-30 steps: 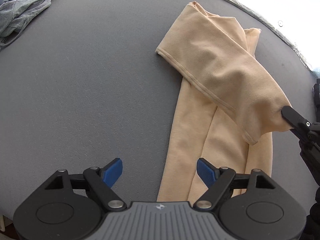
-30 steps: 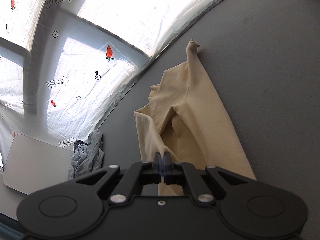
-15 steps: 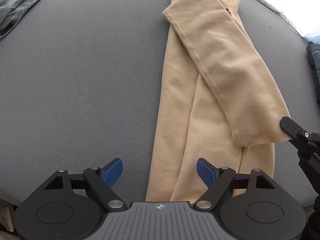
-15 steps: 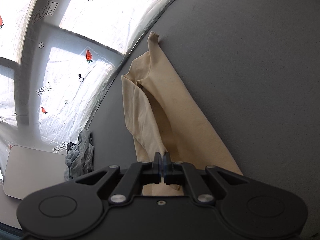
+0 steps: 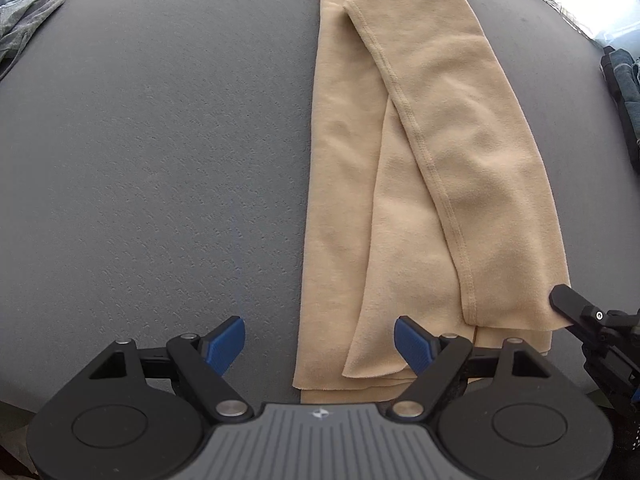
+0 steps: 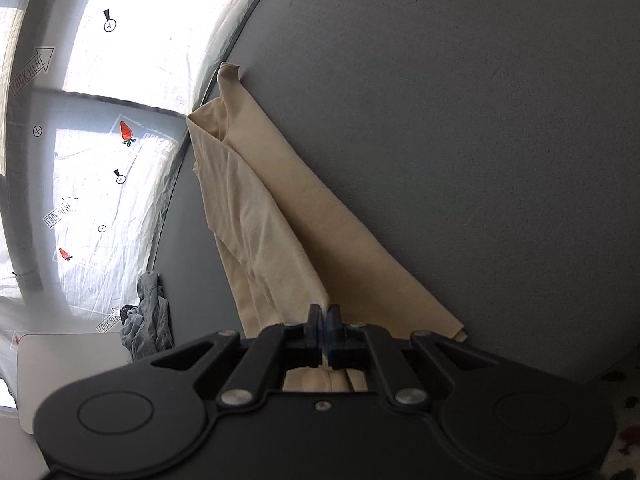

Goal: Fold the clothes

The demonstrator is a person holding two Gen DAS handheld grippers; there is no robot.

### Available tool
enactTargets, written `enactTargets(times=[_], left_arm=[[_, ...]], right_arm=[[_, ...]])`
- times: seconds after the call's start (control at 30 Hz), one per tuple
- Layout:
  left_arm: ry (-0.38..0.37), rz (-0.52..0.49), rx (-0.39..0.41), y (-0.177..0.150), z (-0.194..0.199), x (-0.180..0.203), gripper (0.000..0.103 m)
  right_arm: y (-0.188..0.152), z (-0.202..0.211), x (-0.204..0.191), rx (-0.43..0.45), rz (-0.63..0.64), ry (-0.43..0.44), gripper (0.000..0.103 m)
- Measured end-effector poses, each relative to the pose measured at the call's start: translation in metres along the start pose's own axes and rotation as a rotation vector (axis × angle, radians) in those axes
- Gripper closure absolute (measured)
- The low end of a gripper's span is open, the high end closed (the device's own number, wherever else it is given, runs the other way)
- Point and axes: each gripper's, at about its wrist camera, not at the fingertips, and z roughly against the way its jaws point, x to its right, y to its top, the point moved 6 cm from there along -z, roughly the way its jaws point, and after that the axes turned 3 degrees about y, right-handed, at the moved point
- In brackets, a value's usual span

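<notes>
A beige garment [image 5: 360, 184] lies in a long strip on the grey table [image 5: 160, 160], with a hemmed flap [image 5: 472, 152] folded over its right side. My left gripper [image 5: 319, 338] is open and empty, its blue pads either side of the garment's near edge. My right gripper [image 6: 324, 316] is shut on the near corner of the flap; its tip shows at the right in the left wrist view [image 5: 568, 300]. The garment [image 6: 280, 240] runs away from it toward the table's far edge.
A grey crumpled garment [image 5: 28, 12] lies at the table's far left, also in the right wrist view [image 6: 146, 316]. A dark object [image 5: 624, 92] sits at the right edge. A white sheet with printed marks [image 6: 100, 120] lies beyond the table.
The right gripper has pulled the flap down along the garment, laying it flat and straight. The left gripper has shifted so the garment now lies between its fingers.
</notes>
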Motion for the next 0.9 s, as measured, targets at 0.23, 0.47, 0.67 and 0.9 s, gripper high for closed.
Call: enactTargets(times=[0.23,0.47,0.67,0.9], left_arm=[[0.013,-0.022,-0.008,0.005,-0.006,-0.004,0.02],[-0.001,0.002,-0.011,0.01,-0.007,-0.016,0.02],[-0.059,0.036,-0.001,0.011,-0.006,-0.025,0.02],[-0.114,0.086,0.019,0.014,-0.005,-0.036,0.02]], right_arm=[[-0.004,-0.011,0.011,-0.03,0.024,-0.102,0.101],[-0.003,-0.021,0.013,-0.089,0.06,-0.184,0.1],[0.003,-0.009,-0.011,-0.095,0.251,-0.197,0.069],[0.019,-0.005,-0.006,-0.069,0.396,-0.253,0.056]])
